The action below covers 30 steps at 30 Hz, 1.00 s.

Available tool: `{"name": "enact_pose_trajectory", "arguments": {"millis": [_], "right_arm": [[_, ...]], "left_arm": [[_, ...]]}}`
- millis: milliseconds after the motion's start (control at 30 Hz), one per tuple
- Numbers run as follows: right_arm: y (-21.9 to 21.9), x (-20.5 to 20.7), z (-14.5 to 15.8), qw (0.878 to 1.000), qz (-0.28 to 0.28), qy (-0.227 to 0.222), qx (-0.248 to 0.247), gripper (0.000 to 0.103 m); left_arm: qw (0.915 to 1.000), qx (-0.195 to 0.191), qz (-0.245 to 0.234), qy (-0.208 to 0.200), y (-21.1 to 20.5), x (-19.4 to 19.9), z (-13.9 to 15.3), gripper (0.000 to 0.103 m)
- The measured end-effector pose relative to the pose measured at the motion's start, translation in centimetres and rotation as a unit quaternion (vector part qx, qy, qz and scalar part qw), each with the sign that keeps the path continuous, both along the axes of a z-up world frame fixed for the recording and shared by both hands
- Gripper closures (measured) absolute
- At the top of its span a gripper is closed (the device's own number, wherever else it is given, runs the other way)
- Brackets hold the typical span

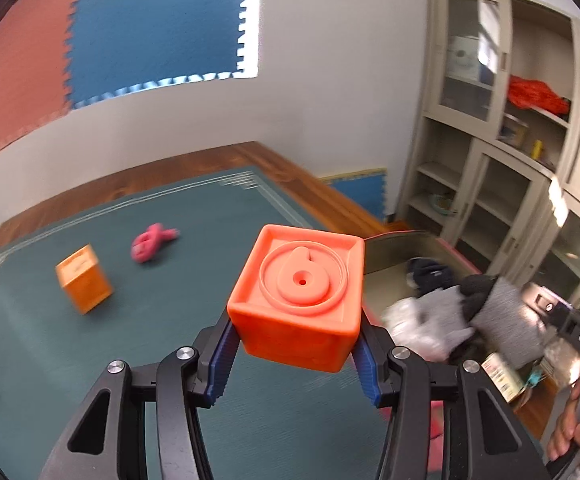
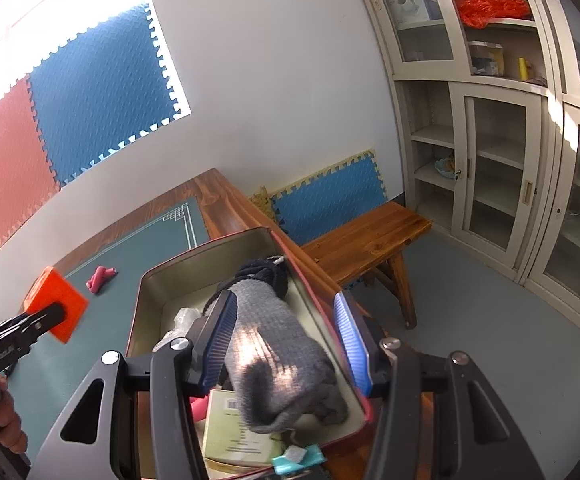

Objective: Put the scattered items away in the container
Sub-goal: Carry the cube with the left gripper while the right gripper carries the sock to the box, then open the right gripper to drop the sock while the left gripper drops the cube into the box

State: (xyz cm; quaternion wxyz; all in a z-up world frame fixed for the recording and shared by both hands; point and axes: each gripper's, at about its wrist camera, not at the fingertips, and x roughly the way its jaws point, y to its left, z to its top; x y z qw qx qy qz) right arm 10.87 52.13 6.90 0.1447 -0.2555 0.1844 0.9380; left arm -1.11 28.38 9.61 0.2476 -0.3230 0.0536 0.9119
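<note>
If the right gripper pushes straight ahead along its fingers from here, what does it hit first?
Most likely the grey sock, which lies in the container between the open fingers of the right gripper. Beyond it sit a dark sock and the container's far wall. Depth through the fisheye is uncertain.

We are looking at a plain indoor activity or storage room rather than a kitchen or shop. Interlocking foam mats in blue and red are hanging over the window on a white wall. Beige glass-door cabinets are lining one side, holding boxes and an orange bag. A wooden table is carrying a green mat, and a wooden bench is standing beside it.
</note>
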Motion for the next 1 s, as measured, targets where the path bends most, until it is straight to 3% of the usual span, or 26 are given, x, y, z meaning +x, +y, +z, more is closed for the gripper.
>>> {"name": "enact_pose_trajectory", "arguments": {"millis": [167,400,500,567,1000], "right_arm": [[0.9,0.1,-0.3,1.000,-0.008,-0.005,0.005,0.048],[1.6,-0.1,-0.8,1.000,-0.007,-0.009,0.001,0.048],[1.4,-0.1,-0.8,1.000,-0.005,-0.008,0.004,0.048],[1.4,-0.1,-0.8,1.000,-0.005,-0.008,0.005,0.048],[-0.4,0.0,0.1,1.000,0.013,-0.002,0.008,0.048]], "left_arm": [[0.9993,0.012,-0.036,0.005,3.7,-0.5,0.6,0.050],[0.9962,0.031,-0.079,-0.021,7.5,-2.3,0.3,0.049],[0.9954,0.030,-0.087,-0.024,8.1,-2.3,0.0,0.044],[0.9956,0.031,-0.086,-0.018,8.0,-2.2,0.1,0.030],[0.9993,0.028,-0.025,-0.001,3.5,-3.1,0.5,0.030]]}}
